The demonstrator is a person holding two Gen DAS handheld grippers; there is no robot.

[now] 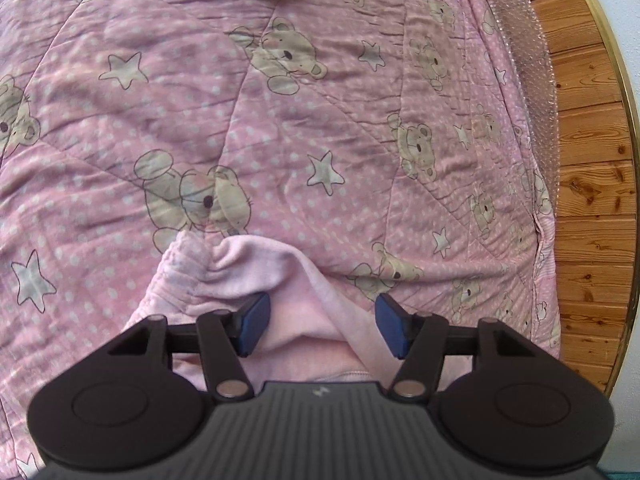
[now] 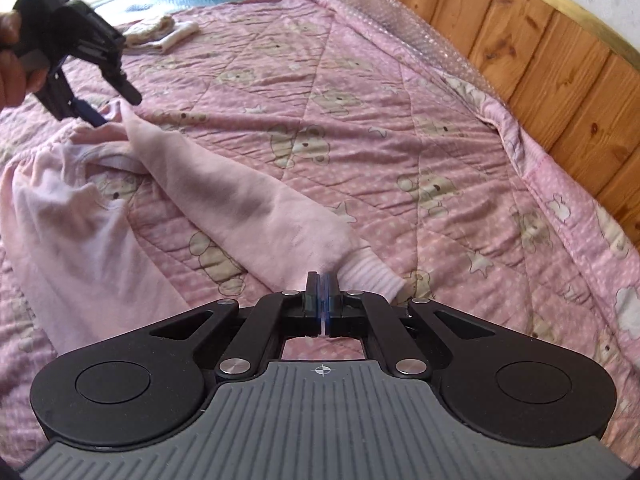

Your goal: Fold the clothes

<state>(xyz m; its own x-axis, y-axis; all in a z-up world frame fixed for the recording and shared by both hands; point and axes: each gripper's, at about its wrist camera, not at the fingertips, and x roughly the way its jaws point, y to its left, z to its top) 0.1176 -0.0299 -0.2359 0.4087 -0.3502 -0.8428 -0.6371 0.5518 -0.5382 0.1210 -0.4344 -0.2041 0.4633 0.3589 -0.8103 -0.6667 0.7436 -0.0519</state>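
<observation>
the pink pants [image 2: 256, 200] are soft and floppy. right gripper [image 2: 322, 280] pinches the cuff. left gripper [image 1: 320, 322] is open over the waist.

Pretty bright, soft daylight here, coming from the blown-out window area top left in the right wrist view. Heavy fisheye bending curves the wooden headboard [image 2: 560, 80], and the far hand-held gripper [image 2: 94, 114] looks motion-smeared, everything slightly soft.
</observation>
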